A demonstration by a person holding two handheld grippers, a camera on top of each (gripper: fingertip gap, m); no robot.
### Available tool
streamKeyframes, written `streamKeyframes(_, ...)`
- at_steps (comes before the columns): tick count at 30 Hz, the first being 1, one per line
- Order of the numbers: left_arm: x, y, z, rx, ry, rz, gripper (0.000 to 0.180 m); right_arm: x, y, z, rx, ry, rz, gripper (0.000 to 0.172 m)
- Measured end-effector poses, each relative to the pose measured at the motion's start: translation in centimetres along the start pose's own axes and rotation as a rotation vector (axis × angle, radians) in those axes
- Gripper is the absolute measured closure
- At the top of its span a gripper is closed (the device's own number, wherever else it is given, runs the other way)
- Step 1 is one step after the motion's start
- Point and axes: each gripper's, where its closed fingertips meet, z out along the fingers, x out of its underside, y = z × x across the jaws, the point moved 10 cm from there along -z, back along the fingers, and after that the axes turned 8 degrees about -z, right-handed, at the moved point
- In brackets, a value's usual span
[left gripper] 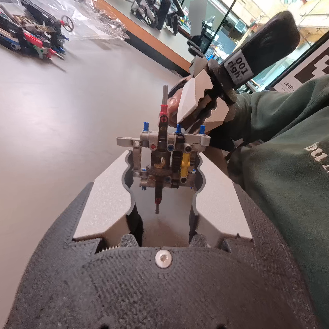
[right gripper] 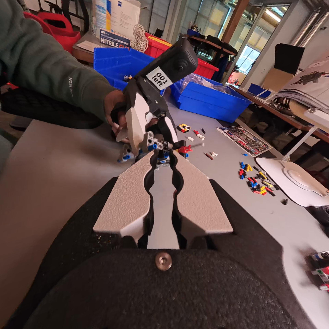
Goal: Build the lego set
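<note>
Gearbox assembly (left gripper: 162, 156): right view alone shows loose pins (right gripper: 256, 181).

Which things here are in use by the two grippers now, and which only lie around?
In use:
- gear assembly, held between the left gripper fingers
- right gripper, fingers closed on the assembly's top

Lying around:
- loose pins
- blue bins
- booklet
- model car
- plastic bags

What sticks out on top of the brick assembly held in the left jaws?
On the assembly: three blue pins, a grey axle with a red bush. The right gripper covers what lies behind the middle pin.
</note>
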Motion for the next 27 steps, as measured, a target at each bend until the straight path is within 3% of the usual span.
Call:
streamKeyframes(4, -1.0, 0.3, -0.8, 0.056, -0.07, -0.048, 0.111, -0.3, -0.7, -0.4, 0.001, -0.007, -0.006, 0.151)
streamKeyframes(8, -1.0, 0.7, -1.2, 0.004, -0.083, -0.039, 0.111, 0.2, -1.5, -1.3, -0.02, -0.042, 0.039, 0.151)
streamKeyframes(14, -0.3, 0.0, -0.2, -0.334, 0.168, 0.345, 0.111, 2.4, -2.0, -2.0, -0.04, 0.135, -0.045, 0.153)
streamKeyframes(22, 0.5, -0.9, 1.4, -0.358, 0.332, 0.526, 0.109, 4.4, -1.2, -1.1, -0.134, 0.333, -0.086, 0.151)
streamKeyframes(24, 0.1, -1.4, 0.6, -0.328, 0.325, 0.517, 0.098, 4.5, -1.0, -1.1, -0.145, 0.344, -0.091, 0.152)
streamKeyframes(27, -0.6, -1.8, -2.0, -0.292, 0.271, 0.498, 0.097, 4.6, -1.0, -1.0, -0.139, 0.367, -0.112, 0.152)
